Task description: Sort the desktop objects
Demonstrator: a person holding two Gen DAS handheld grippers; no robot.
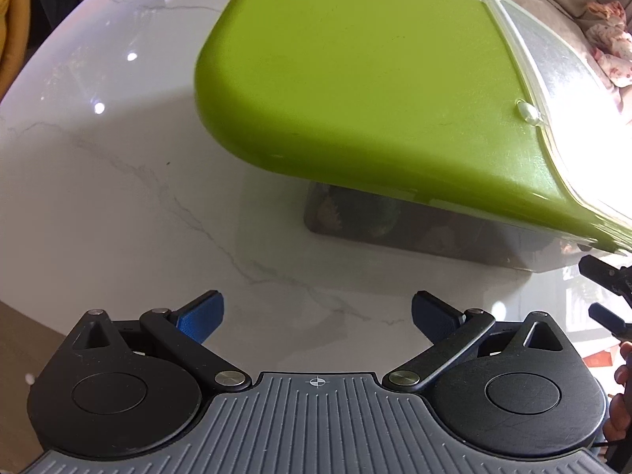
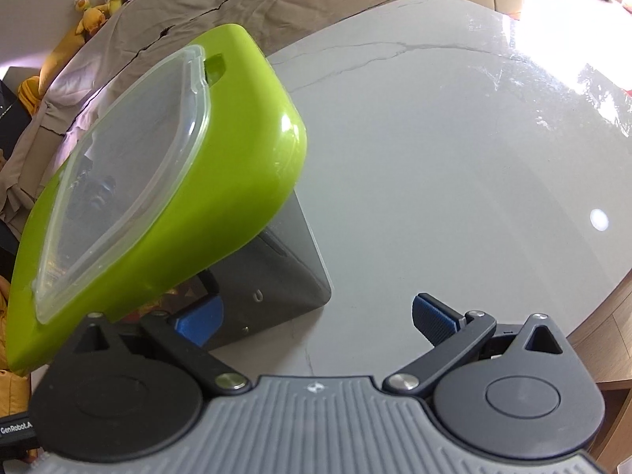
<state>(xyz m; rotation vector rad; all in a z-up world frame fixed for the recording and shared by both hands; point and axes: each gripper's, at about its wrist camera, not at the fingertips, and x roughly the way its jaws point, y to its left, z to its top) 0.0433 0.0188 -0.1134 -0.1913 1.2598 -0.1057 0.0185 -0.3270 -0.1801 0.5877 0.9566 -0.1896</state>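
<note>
— What's the big white thing everything sits on?

— A marble-look table [image 2: 434, 166], veined and glossy, with sun glaring off its far side. Most of it is bare in both views.

— And the green thing?

— A lime-green box lid [image 1: 355, 79] with a clear plastic window [image 2: 130, 181] set into it. It stands tilted well up from the grey storage box [image 2: 276, 276] beneath, hinged or propped along one edge; I can't tell which. My guess is it's left open so things can be dropped in. Something dark shows through the window, but it's too murky to name.

— Is either tool holding it up?

— Doesn't look so. The left gripper [image 1: 318, 312] hangs over bare table just short of the box, jaws spread wide, nothing between its blue pads [image 1: 201, 316]. It points straight at the shaded gap under the lid.

— And the right one?

— The right gripper [image 2: 318, 316] is also released and empty. It sits close at the box's corner, its left pad nearly under the lid's lower rim, though I can't say it touches. In the left view its dark tips [image 1: 604, 276] show at the far right edge, with the person's fingers [image 1: 622, 379] behind.

— Anything left to sort?

— No loose object visible on the table; whatever's sorted is likely inside.
</note>
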